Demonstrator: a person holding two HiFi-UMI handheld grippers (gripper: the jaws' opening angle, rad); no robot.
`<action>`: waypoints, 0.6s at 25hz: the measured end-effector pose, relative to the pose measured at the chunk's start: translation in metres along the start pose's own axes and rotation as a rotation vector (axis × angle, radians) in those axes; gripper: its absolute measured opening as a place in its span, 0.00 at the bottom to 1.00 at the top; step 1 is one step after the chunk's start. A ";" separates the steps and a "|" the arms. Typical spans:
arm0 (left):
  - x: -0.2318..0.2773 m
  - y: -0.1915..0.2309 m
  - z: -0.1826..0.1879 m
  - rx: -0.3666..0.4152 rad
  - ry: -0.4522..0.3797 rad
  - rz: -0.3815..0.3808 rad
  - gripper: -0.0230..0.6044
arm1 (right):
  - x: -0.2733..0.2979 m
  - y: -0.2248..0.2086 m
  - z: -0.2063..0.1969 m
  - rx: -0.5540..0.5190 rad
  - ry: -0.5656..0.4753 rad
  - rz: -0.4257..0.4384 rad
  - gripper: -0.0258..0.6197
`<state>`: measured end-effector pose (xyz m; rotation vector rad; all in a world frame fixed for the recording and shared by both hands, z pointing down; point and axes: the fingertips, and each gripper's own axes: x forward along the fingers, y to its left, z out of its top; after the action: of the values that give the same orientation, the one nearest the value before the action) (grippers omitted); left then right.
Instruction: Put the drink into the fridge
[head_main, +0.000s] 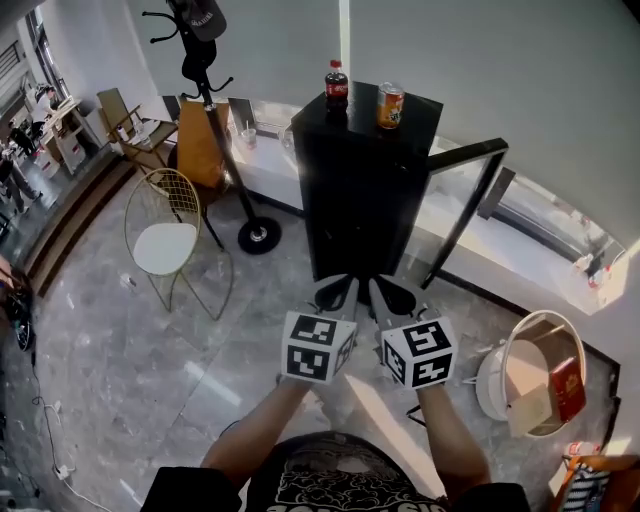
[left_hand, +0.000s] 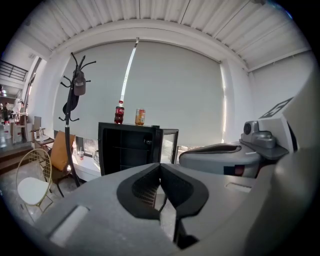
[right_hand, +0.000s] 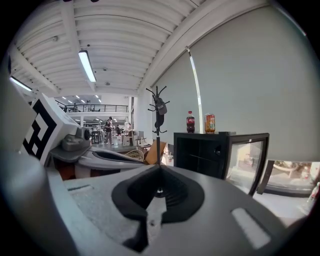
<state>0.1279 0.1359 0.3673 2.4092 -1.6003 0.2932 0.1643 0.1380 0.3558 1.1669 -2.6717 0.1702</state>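
A black mini fridge (head_main: 362, 190) stands ahead of me with its glass door (head_main: 465, 205) swung open to the right. On its top sit a cola bottle (head_main: 336, 82) and an orange can (head_main: 390, 104). My left gripper (head_main: 340, 291) and right gripper (head_main: 394, 293) hang side by side in front of the fridge, well short of it, both shut with nothing held. The left gripper view shows the fridge (left_hand: 129, 147), bottle (left_hand: 119, 112) and can (left_hand: 140, 116) beyond its closed tips (left_hand: 160, 165). The right gripper view shows the bottle (right_hand: 190, 122), can (right_hand: 209, 122) and door (right_hand: 247, 159) past its tips (right_hand: 160, 168).
A black coat stand (head_main: 208, 95) rises left of the fridge, with a wire chair with a white seat (head_main: 165, 246) in front of it. A round white basket table (head_main: 538, 375) sits at the right. A low window ledge (head_main: 520, 250) runs behind.
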 end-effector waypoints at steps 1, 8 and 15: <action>0.005 0.008 0.004 0.000 -0.001 -0.006 0.04 | 0.009 -0.001 0.003 0.000 0.004 -0.003 0.04; 0.037 0.059 0.027 0.009 -0.005 -0.063 0.04 | 0.066 -0.011 0.022 0.004 0.021 -0.052 0.04; 0.053 0.106 0.040 0.003 -0.005 -0.114 0.04 | 0.113 -0.008 0.041 0.009 0.030 -0.091 0.04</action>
<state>0.0519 0.0374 0.3534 2.4930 -1.4583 0.2696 0.0892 0.0439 0.3439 1.2752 -2.5885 0.1841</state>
